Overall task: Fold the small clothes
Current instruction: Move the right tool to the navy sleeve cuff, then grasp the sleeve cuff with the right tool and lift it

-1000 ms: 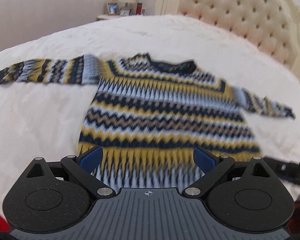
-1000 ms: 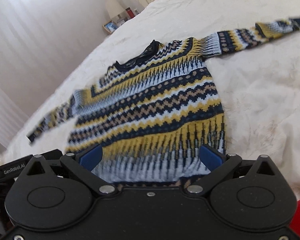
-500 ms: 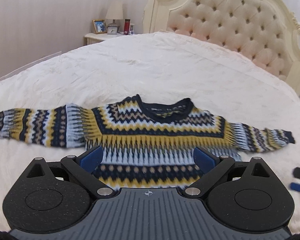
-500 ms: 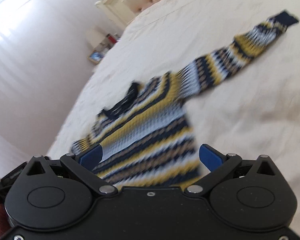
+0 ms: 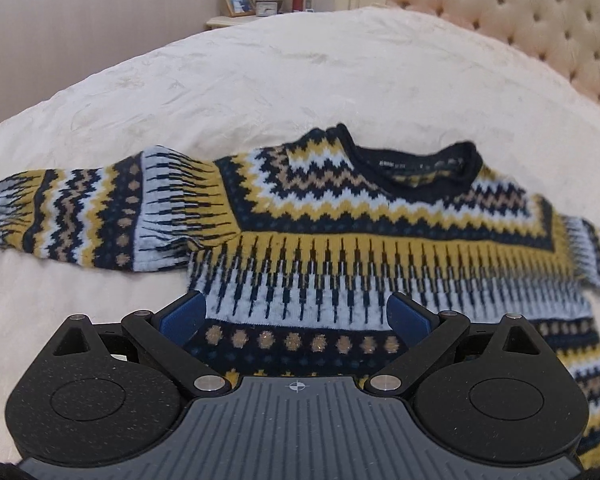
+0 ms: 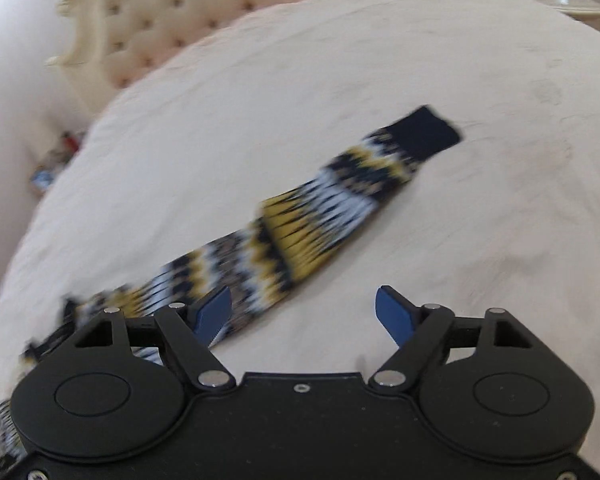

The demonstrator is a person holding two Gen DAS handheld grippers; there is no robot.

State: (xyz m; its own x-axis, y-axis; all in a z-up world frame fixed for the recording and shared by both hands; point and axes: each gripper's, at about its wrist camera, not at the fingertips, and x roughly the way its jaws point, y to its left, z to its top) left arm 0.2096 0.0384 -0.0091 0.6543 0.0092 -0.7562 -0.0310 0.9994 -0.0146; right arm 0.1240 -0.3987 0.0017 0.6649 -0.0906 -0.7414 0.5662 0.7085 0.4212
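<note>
Patterned sweater (image 5: 380,248) flat on bed (image 5: 260,80) (sleeves spread), grippers empty

— What's ahead of the left gripper (image 5: 296,312)?
— A navy, yellow and pale-blue zigzag sweater (image 5: 380,248), spread flat, collar away.
— The right gripper (image 6: 302,310)?
— One sleeve (image 6: 320,216), stretched out ahead.

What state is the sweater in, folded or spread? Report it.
Spread. The sweater lies flat on the bed, neckline showing, with a sleeve stretched out sideways and nothing folded over.
</note>
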